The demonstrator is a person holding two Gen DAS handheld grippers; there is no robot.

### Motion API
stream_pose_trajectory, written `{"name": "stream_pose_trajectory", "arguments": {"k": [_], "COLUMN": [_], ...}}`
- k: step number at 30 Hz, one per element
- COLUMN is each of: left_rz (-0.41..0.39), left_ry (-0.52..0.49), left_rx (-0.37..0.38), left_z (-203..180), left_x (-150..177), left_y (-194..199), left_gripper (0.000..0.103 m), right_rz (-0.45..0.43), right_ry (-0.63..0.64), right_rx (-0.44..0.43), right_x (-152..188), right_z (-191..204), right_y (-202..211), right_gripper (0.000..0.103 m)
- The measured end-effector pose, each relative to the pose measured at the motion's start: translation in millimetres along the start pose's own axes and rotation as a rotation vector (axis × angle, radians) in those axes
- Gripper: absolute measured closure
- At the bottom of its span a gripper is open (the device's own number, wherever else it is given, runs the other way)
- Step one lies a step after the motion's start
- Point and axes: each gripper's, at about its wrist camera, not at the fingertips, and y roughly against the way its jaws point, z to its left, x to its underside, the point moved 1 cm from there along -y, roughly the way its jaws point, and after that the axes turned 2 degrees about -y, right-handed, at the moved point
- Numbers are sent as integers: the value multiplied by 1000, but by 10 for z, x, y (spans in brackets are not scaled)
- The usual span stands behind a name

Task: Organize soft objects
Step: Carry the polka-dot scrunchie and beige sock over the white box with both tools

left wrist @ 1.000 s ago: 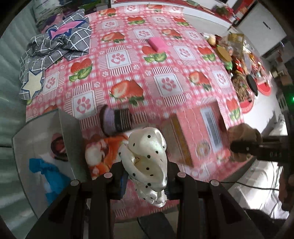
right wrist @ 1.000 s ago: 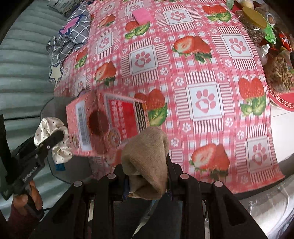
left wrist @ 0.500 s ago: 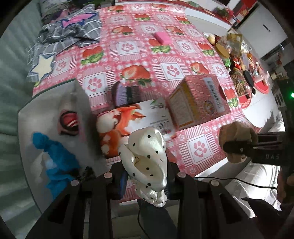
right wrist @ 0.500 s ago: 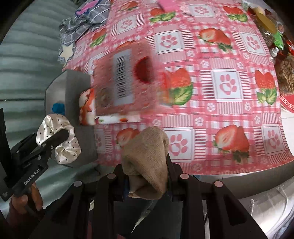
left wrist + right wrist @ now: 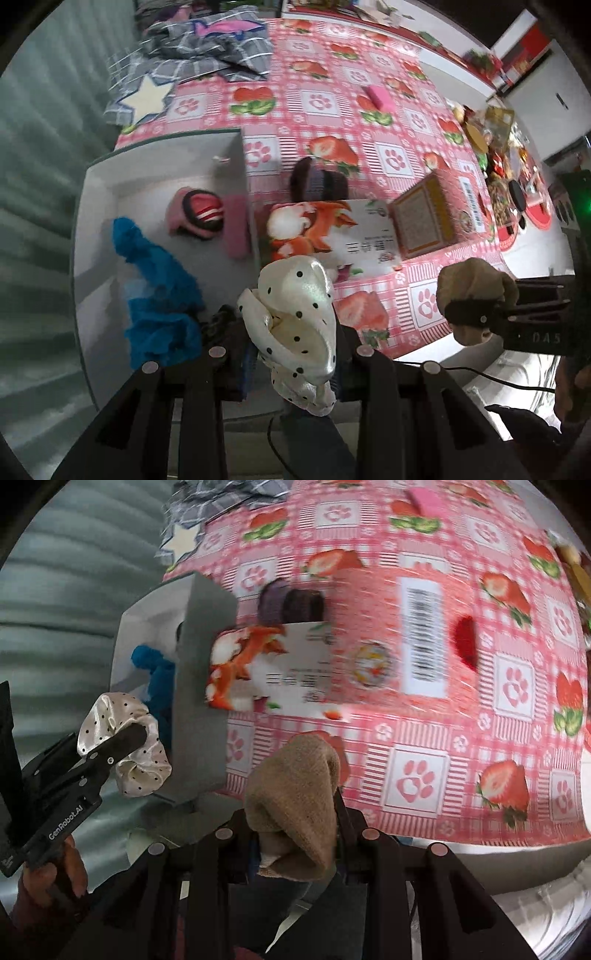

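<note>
My left gripper (image 5: 295,332) is shut on a cream satin scrunchie with black dots (image 5: 295,306), held at the near right corner of a grey storage box (image 5: 236,155). Inside the box lie a fuzzy blue piece (image 5: 155,291) and a pink-and-red striped soft item (image 5: 195,214). My right gripper (image 5: 295,805) is shut on a folded tan sock (image 5: 295,786), hanging over the table's near edge, right of the box (image 5: 203,635). The right wrist view also shows the left gripper (image 5: 110,742) with the scrunchie (image 5: 125,746). A dark purple roll (image 5: 317,181) lies on the tablecloth.
A carton with an orange fox print (image 5: 325,232) and a pink box with a barcode (image 5: 439,214) lie beside the grey box. A grey checked cloth with a star (image 5: 192,59) lies at the far left, a pink block (image 5: 380,98) in the middle, jars and food (image 5: 506,166) at the right.
Both grippers have swept left along the table's near edge with their loads, rolling somewhat. The grey box now fills far more of the left wrist view, showing its inside.
</note>
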Motion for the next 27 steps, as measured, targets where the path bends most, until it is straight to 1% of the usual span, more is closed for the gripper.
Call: {"name": "stream_pose_trajectory", "arguments": {"k": [6,10,14,27], "left_rz": [-22,-43,-47,-44], "left_ry": [78,125,173,254], "left_rx": [-5,-24,-33,-54], "left_z": [247,388,538,809], "left_x": [96,162,213,307], "left_y": [70,133,149,139], "left_gripper": [69,69,69,69], "right_rz": [22,32,38,48], "right_ry": [80,123,165,248], "right_rx": [17,25,24,10], "right_x": [-44,-93,-130,-228], "right_z": [323,502,692,1192], "right_y": [-62,-83,-96,-161], "right_gripper": [71,71,71,71]}}
